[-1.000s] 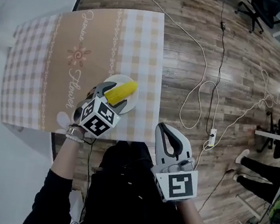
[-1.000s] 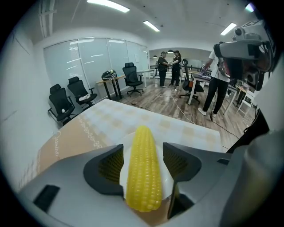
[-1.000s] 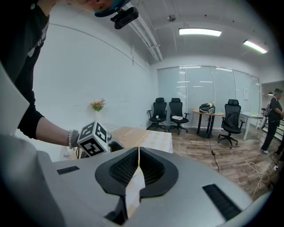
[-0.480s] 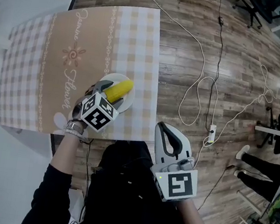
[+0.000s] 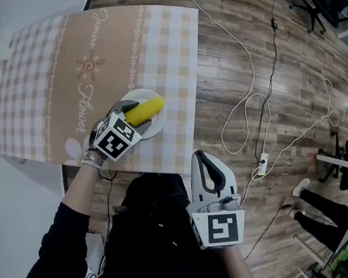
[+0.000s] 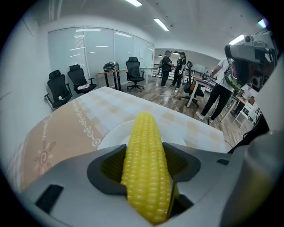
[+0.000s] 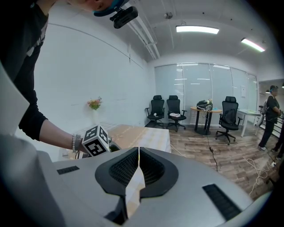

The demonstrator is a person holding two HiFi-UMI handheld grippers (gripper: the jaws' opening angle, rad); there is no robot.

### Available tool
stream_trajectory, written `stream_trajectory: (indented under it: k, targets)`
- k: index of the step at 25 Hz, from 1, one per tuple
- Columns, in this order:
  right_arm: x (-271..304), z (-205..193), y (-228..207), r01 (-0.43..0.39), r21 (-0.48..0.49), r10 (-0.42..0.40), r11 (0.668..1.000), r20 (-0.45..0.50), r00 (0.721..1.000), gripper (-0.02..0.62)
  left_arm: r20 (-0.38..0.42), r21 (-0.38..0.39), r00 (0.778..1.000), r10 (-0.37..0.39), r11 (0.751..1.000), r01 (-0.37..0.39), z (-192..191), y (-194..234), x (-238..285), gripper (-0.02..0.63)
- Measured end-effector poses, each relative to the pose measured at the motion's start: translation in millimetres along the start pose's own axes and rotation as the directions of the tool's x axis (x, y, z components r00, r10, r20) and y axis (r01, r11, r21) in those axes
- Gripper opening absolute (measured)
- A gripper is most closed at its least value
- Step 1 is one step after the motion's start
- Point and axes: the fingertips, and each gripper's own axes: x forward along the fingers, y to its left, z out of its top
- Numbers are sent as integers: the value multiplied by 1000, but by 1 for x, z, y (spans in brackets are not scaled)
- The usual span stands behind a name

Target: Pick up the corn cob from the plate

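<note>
Left tongs (image 6: 146, 175) clenched on yellow kernelled corn cob (image 5: 146, 110), between their jaws, over round white plate (image 5: 155, 128) | right tongs (image 7: 139, 173) closed, empty, idle | grasp done; lifting clear seemingly remains.

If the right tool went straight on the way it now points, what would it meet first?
Most likely the checked tablecloth, straight ahead of the shut right tool. Nothing shows between them, though depth is unclear.

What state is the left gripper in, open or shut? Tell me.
Shut on the corn cob: the left gripper has its jaws pressed against both sides of it, above the plate.
</note>
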Motion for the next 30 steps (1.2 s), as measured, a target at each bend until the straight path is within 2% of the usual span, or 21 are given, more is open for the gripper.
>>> stream_trajectory:
  k: [7,20,30]
  targets:
    - [-3,1,-3,17,-6,-17,1000,31,999,44,5,-44,1000,25,999,-25,0,1,-1,262]
    - [-6,0,-3,31,-12,-31,999,20,999,44,65,-201,997,41,979,-27,13,9,-15,259]
    - [-5,7,6,12,-35,-11,999,45,999,44,116,-200,989,94,977,-70,27,15,-34,259]
